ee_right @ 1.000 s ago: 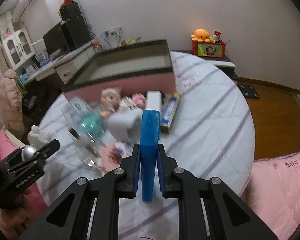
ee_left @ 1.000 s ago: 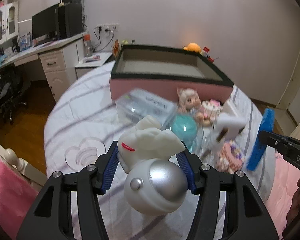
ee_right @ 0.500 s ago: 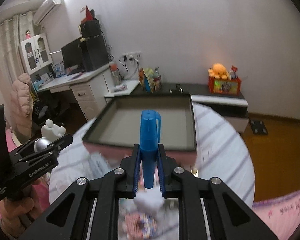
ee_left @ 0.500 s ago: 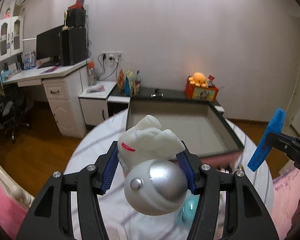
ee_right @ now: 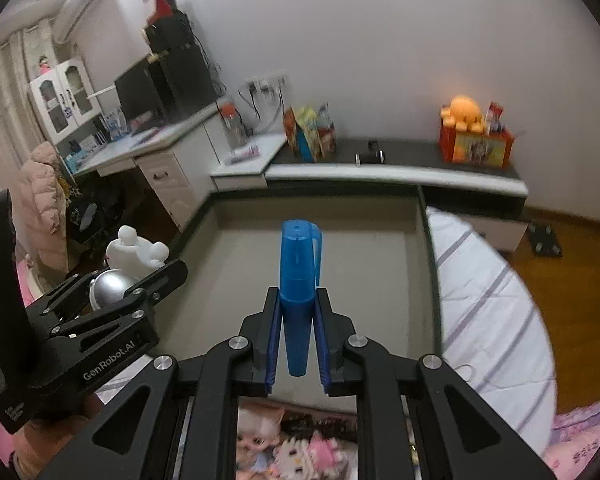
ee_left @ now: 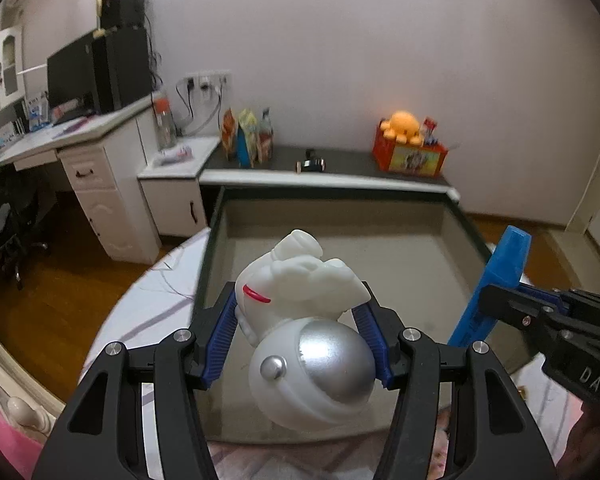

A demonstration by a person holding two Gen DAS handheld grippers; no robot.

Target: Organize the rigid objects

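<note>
1. The astronaut figurine (ee_left: 300,320), white moulded plastic with a smooth chrome-silver visor dome, sits low in the centre of the left wrist view. My left hand-held gripper (ee_left: 300,332) pinches it across the body between ribbed blue pads.

2. The blue marker (ee_right: 298,280), a matte tapered plastic barrel with a capped, clipped end, stands upright in the centre of the right wrist view. My right hand-held gripper (ee_right: 297,340) has its pads pressed on the lower barrel.

3. Both pieces hang above the open box (ee_right: 420,208), which fills the middle of each frame: a shallow rectangle with a dark rim and a flat, dull grey-beige floor. No object shows on the floor I can see.

4. My read on progress: early. Two rigid things are lifted and over the box, neither set down yet.

5. Still to sort: a hard-plastic doll (ee_right: 256,436) and a pink-and-white beaded figure (ee_right: 312,456) at the bottom edge of the right view, outside the box's near wall.

6. The box rests on a white striped cloth (ee_right: 492,300), soft and quilted, at right.
</note>
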